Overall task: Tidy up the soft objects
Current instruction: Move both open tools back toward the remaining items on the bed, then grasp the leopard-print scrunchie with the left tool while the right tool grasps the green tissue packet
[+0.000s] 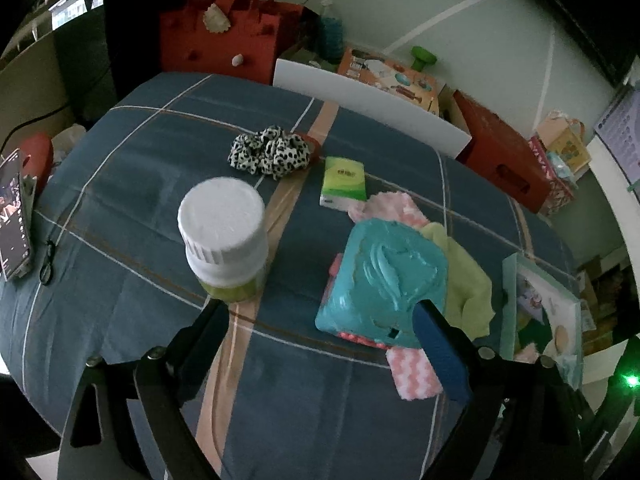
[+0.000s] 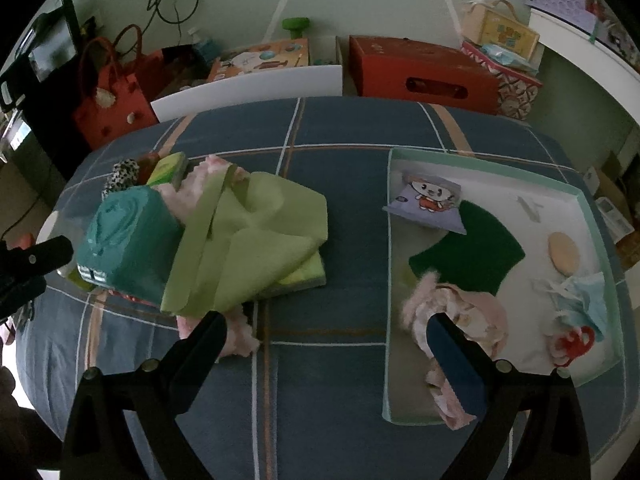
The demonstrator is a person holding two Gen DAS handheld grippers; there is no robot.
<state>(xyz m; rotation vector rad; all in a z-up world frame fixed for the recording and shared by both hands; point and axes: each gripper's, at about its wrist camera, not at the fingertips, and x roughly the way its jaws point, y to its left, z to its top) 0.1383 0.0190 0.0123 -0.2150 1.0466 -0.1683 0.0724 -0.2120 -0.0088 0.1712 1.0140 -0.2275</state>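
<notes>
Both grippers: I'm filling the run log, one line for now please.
left gripper: open, empty | right gripper: open, empty | teal pack: on pile | tray: partly filled

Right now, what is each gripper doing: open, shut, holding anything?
Left gripper: open, holding nothing.
Right gripper: open, holding nothing.

**Left gripper spread wide above the plaid cloth**

The left gripper [image 1: 320,312] hangs with jaws wide and nothing between them. A white-capped plastic jar [image 1: 224,236] stands near its left finger; a teal soft pack [image 1: 384,280] lies by the right, on pink [image 1: 412,376] and green cloths [image 1: 468,288].
</notes>
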